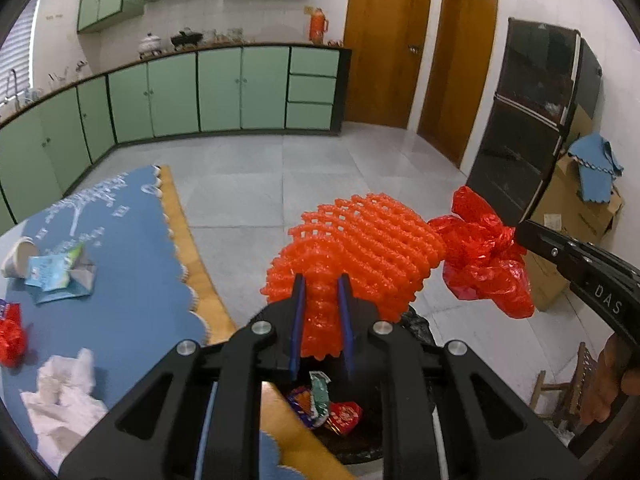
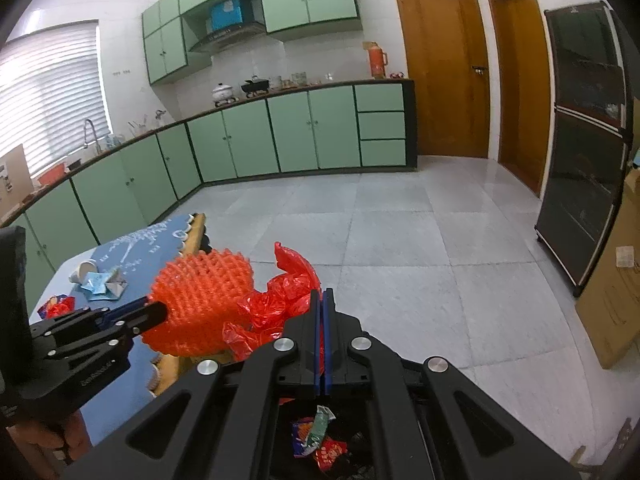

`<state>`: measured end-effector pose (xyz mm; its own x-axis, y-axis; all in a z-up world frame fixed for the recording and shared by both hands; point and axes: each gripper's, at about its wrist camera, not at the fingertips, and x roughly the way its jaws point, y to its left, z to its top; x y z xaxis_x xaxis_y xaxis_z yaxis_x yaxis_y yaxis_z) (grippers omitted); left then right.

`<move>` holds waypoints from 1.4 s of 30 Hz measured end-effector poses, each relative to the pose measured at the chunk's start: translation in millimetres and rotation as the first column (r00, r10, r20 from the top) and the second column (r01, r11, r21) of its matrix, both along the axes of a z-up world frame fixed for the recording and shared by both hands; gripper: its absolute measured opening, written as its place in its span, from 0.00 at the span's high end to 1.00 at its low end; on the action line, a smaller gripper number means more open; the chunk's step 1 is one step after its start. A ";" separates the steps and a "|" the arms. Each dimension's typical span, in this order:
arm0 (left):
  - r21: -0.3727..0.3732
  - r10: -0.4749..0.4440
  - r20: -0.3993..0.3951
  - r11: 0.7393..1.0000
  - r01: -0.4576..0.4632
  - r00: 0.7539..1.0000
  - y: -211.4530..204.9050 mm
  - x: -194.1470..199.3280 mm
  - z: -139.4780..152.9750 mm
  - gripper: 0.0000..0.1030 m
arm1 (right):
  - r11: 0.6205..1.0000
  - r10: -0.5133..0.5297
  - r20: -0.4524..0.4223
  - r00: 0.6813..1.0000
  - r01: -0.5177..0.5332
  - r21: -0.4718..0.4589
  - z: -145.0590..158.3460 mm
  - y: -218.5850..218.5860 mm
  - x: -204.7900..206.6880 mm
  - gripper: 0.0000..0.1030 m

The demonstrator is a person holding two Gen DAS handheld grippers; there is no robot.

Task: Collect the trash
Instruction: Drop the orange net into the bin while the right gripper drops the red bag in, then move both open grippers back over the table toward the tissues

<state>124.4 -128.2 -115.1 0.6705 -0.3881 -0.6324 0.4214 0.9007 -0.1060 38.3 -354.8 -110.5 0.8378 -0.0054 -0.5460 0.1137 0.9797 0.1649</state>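
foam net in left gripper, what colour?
Orange-red foam net, lattice mesh pattern; clearest in left wrist view.

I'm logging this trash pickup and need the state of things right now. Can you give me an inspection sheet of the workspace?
Surface: blue mat on a wooden table, partly cleared.
Job's things: orange foam net and red plastic bag carried above the black-lined bin, which already holds wrappers.
Clutter: tipped paper cup, torn packets, white tissue and a red wrapper remain on the mat.
Grippers: left tongs pinch the net; right tongs are shut on the bag.
Cables: nothing seen.
Surroundings: green cabinets, wooden doors, dark glass cabinet, cardboard boxes.
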 end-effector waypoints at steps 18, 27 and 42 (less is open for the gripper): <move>-0.020 0.054 -0.017 0.998 -0.054 0.998 17.5 -1.4 1.7 0.53 | 0.999 0.006 -0.057 0.998 -0.009 -0.037 -15.5 18.1 10.8 0.40; -0.027 0.253 0.095 0.968 -0.251 0.963 100.1 -27.8 31.5 0.32 | 0.991 0.121 0.044 0.992 -0.119 -0.059 12.1 70.5 15.9 0.14; 0.042 0.579 0.070 0.812 -0.582 0.812 241.8 -77.6 14.9 0.30 | 0.870 0.492 0.058 0.869 -0.493 0.017 0.4 214.1 39.2 0.17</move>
<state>46.8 113.6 -100.2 0.7910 0.1204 -0.5998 -0.1786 0.9832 -0.0381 77.5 -140.7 -110.2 0.7534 0.4310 -0.4965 -0.3914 0.9008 0.1879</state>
